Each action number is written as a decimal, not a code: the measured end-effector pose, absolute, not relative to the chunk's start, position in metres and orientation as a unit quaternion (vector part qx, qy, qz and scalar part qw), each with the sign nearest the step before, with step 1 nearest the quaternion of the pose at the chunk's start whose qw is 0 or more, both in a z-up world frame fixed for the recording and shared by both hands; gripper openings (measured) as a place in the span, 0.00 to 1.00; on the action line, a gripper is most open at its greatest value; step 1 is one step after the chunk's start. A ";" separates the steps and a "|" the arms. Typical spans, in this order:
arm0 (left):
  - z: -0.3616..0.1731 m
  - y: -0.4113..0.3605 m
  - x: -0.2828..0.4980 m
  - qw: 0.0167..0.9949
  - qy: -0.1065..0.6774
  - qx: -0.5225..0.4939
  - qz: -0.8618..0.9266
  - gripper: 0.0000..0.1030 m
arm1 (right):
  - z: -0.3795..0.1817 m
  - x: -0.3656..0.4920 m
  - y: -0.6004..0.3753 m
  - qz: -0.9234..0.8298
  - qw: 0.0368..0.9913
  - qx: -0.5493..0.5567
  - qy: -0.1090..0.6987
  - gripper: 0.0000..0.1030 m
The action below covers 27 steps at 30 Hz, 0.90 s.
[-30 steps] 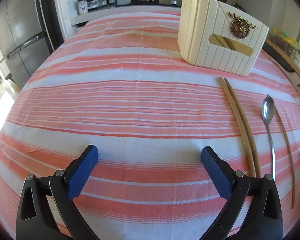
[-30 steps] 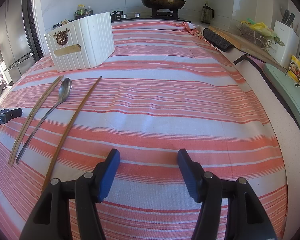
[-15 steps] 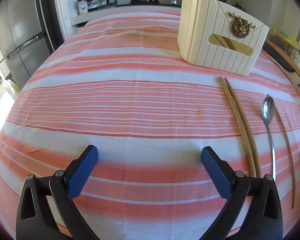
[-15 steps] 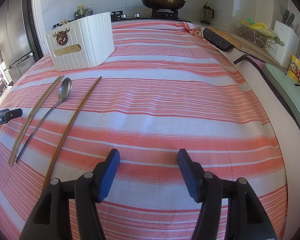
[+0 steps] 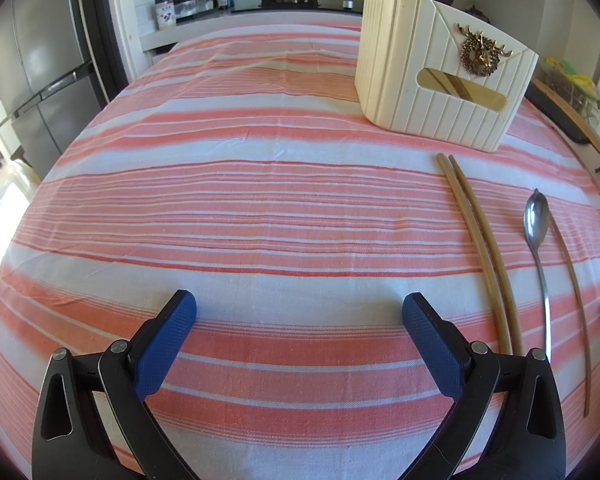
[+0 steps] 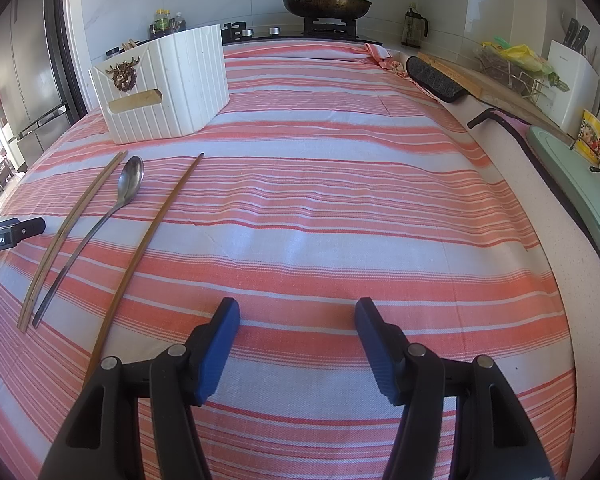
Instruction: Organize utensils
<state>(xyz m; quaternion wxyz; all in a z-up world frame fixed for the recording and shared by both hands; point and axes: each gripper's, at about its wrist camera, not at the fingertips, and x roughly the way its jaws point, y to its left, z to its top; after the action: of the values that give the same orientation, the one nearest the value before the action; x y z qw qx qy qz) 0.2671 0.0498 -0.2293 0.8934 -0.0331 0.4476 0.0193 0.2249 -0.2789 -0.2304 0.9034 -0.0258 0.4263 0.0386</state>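
Note:
A cream ribbed utensil holder (image 5: pixel 440 80) with a gold stag badge stands at the far side of the striped cloth; it also shows in the right wrist view (image 6: pixel 164 88). In front of it lie a pair of wooden chopsticks (image 5: pixel 480 248) (image 6: pixel 68 236), a metal spoon (image 5: pixel 538 240) (image 6: pixel 100 224) and a single darker chopstick (image 5: pixel 572 292) (image 6: pixel 148 240). My left gripper (image 5: pixel 298 312) is open and empty, left of the utensils. My right gripper (image 6: pixel 296 316) is open and empty, right of them.
The table carries a red and white striped cloth (image 6: pixel 340 200). A stove with a lidded pan (image 6: pixel 326 4) is behind. A counter with a black mat (image 6: pixel 436 80), a dish rack (image 6: pixel 512 64) and a green board (image 6: pixel 572 172) runs along the right. A fridge (image 5: pixel 40 80) stands left.

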 end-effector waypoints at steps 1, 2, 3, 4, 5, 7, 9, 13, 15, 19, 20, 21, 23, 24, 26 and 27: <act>-0.229 0.050 0.267 0.893 0.448 -0.034 0.019 0.99 | -0.230 0.225 -0.279 0.039 0.903 -0.026 0.426 0.60; -0.229 0.050 0.267 0.894 0.447 -0.034 0.018 0.99 | -0.230 0.225 -0.279 0.039 0.903 -0.026 0.426 0.60; -0.228 0.050 0.267 0.894 0.446 -0.036 0.018 0.99 | -0.230 0.225 -0.279 0.039 0.903 -0.026 0.426 0.60; -0.227 0.049 0.266 0.895 0.444 -0.038 0.016 0.99 | -0.230 0.225 -0.279 0.039 0.903 -0.026 0.426 0.60; -0.225 0.047 0.264 0.895 0.443 -0.043 0.010 0.99 | -0.230 0.225 -0.279 0.039 0.903 -0.025 0.426 0.60; -0.218 0.042 0.260 0.896 0.438 -0.074 -0.016 0.99 | -0.230 0.225 -0.279 0.039 0.903 -0.025 0.426 0.60; -0.213 0.030 0.259 0.895 0.435 -0.093 -0.040 0.99 | -0.230 0.225 -0.279 0.039 0.903 -0.026 0.426 0.60; -0.213 -0.001 0.264 0.893 0.442 -0.066 -0.056 0.99 | -0.230 0.225 -0.279 0.039 0.903 -0.025 0.426 0.60; -0.217 -0.013 0.267 0.893 0.447 -0.034 -0.039 0.99 | -0.230 0.225 -0.279 0.040 0.904 -0.024 0.426 0.60; -0.226 -0.020 0.272 0.891 0.454 -0.004 -0.014 0.99 | -0.230 0.225 -0.279 0.040 0.904 -0.024 0.426 0.60; -0.225 -0.019 0.272 0.891 0.455 -0.004 -0.012 0.99 | -0.230 0.225 -0.279 0.040 0.904 -0.024 0.426 0.60; -0.225 -0.017 0.273 0.890 0.457 -0.006 -0.009 1.00 | -0.230 0.225 -0.280 0.040 0.904 -0.024 0.426 0.60; -0.225 -0.016 0.274 0.888 0.459 -0.008 -0.010 0.98 | -0.230 0.225 -0.279 0.040 0.904 -0.024 0.426 0.60; -0.224 -0.017 0.274 0.889 0.458 -0.006 -0.011 0.91 | -0.230 0.225 -0.280 0.039 0.904 -0.025 0.426 0.60; -0.220 -0.020 0.274 0.892 0.451 0.003 -0.024 0.72 | -0.228 0.224 -0.278 0.036 0.902 -0.026 0.429 0.60; -0.218 -0.021 0.273 0.893 0.450 0.006 -0.033 0.62 | -0.224 0.224 -0.274 0.046 0.899 -0.015 0.435 0.60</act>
<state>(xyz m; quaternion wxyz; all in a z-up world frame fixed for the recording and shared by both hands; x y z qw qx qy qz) 0.2731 -0.0207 -0.2177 0.8926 0.0064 0.4495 -0.0334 0.2240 -0.2743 -0.2240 0.8992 -0.0151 0.4348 0.0462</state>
